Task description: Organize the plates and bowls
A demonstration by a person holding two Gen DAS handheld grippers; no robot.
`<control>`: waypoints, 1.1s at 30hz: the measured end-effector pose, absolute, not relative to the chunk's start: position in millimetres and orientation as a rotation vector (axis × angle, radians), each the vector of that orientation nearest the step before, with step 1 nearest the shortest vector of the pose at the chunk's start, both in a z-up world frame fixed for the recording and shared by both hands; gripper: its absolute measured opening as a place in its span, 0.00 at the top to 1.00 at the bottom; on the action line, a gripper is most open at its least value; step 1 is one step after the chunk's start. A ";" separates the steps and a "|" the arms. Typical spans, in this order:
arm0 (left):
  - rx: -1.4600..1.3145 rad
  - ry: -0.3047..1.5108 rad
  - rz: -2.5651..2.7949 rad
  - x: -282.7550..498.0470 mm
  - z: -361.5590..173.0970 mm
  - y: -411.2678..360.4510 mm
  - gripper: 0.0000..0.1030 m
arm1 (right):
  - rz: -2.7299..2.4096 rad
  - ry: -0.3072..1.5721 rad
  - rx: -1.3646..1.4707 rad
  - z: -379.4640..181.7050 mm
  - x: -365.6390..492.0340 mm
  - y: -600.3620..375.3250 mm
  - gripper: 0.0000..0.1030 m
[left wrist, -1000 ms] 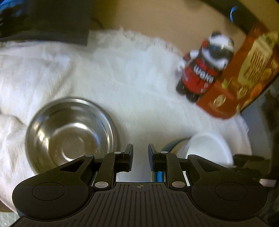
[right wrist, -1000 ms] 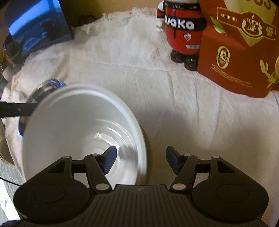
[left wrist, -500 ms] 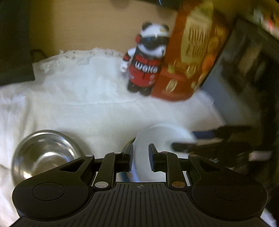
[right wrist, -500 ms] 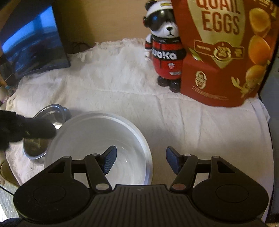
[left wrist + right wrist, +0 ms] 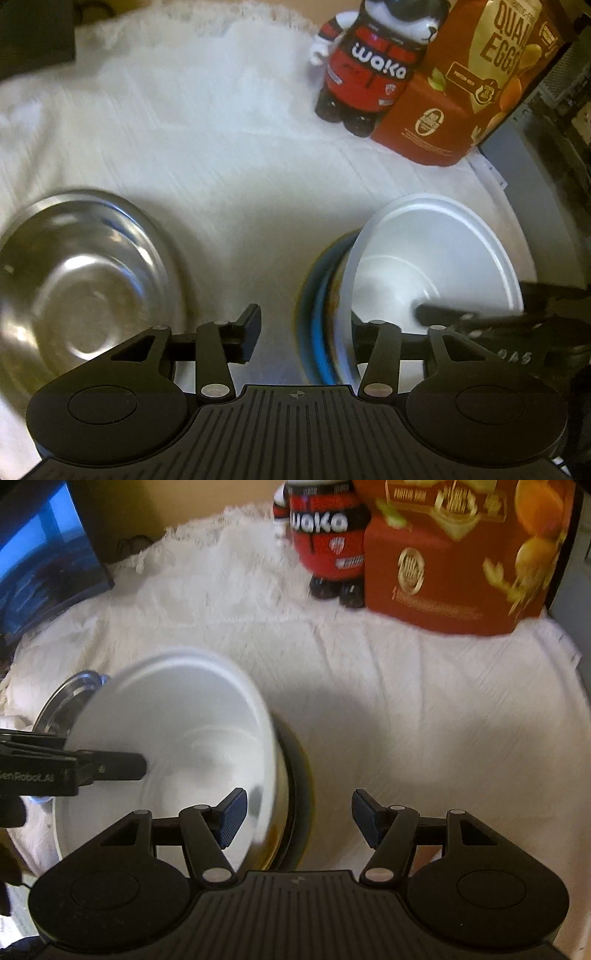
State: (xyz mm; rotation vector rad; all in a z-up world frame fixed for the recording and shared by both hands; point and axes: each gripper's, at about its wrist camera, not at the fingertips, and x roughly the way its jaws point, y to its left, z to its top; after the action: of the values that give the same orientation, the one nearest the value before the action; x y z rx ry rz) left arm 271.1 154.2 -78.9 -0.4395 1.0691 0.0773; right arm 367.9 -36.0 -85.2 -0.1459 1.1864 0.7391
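White bowl [image 5: 177,720], left jaws opening, right jaws apart

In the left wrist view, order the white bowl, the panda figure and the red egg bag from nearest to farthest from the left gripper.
From the left gripper, whose jaws are opening:
1. White bowl, close, right of the fingers.
2. Panda figure and red egg bag, both far back, upper right, side by side; too close to call.

Polished metal bowl [image 5: 85,280]; smooth matt white bowl [image 5: 436,258], apparently plastic; rough woven white cloth [image 5: 229,147]; glossy carton [image 5: 469,85].
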 end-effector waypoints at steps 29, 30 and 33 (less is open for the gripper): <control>-0.648 1.162 0.091 265.5 -96.6 155.2 0.50 | 0.930 1.433 0.109 -113.2 370.0 -26.2 0.32; -0.640 1.167 0.093 262.7 -95.4 156.0 0.50 | 0.940 1.435 0.105 -112.8 367.3 -24.8 0.32; -0.632 1.182 0.105 252.9 -94.2 159.0 0.50 | 0.971 1.432 0.077 -112.0 359.1 -17.9 0.32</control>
State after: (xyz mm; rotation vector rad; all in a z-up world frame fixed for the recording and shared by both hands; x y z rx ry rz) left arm 252.9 159.0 -94.2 -0.6316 1.1816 0.1051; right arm 359.1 -17.9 -112.0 0.0773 1.4320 0.9710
